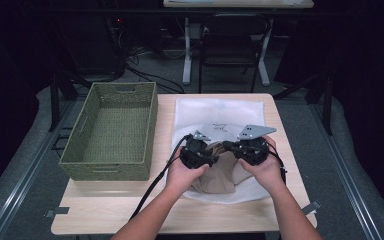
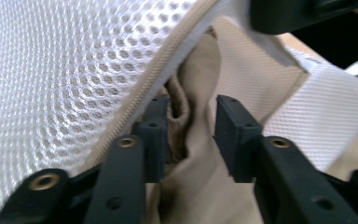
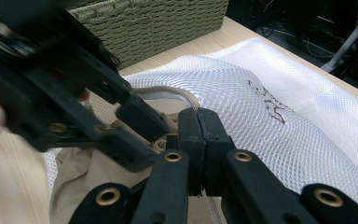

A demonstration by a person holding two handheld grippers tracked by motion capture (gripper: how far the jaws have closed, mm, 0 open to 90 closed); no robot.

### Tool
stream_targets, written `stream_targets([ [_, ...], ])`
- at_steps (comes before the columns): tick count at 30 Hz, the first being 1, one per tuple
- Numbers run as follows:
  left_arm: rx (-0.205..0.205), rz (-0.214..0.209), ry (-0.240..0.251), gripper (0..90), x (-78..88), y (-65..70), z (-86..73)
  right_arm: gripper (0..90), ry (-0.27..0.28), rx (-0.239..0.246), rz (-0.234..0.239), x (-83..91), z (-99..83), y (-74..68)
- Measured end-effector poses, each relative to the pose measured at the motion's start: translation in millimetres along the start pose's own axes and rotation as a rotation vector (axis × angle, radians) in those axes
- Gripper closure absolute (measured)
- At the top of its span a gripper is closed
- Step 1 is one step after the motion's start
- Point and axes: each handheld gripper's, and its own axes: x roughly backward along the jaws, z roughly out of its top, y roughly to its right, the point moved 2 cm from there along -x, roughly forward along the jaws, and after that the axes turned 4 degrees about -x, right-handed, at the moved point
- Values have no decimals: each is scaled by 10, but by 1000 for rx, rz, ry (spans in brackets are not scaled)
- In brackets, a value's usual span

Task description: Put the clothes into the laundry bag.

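Observation:
A white mesh laundry bag (image 1: pixel 220 112) lies flat on the table with a beige garment (image 1: pixel 220 177) bunched at its near opening. My left gripper (image 1: pixel 211 159) reaches into that opening. Its jaws stand apart around a fold of the beige garment (image 2: pixel 200 186) under the bag's zipper edge (image 2: pixel 168 60), and the pads (image 2: pixel 156 135) do not press it. From the right, my right gripper (image 1: pixel 228 146) meets it. In the right gripper view its jaws (image 3: pixel 198 135) are closed together on the bag's beige zipper edge (image 3: pixel 186 98), right beside the left gripper's jaws (image 3: pixel 140 126).
A green woven basket (image 1: pixel 111 130) stands empty on the table's left half, close to the bag. Bare wood tabletop (image 1: pixel 130 210) runs along the near edge. A chair and desk legs stand on the floor beyond the table.

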Motion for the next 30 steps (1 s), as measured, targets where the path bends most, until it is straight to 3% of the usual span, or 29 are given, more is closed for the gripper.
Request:
stream_targets([
  [5,-40,3,-11,556,124,72,-67,895,-1,-3,0,-4,-2,-5],
  [14,-38,11,-44,474,207,78,-315,895,-2,-3,2,-9,-6,-4],
  [19,-41,9,-77,462,116,62,-433,895,-2,-2,2,-12,-7,-7],
  [21,-22,2,-73,461,74,59,-466,895,-4,-1,2,-10,-8,-8],
  [30,-12,4,-91,461,-89,59,-559,894,-6,2,4,-9,-13,-13],
])
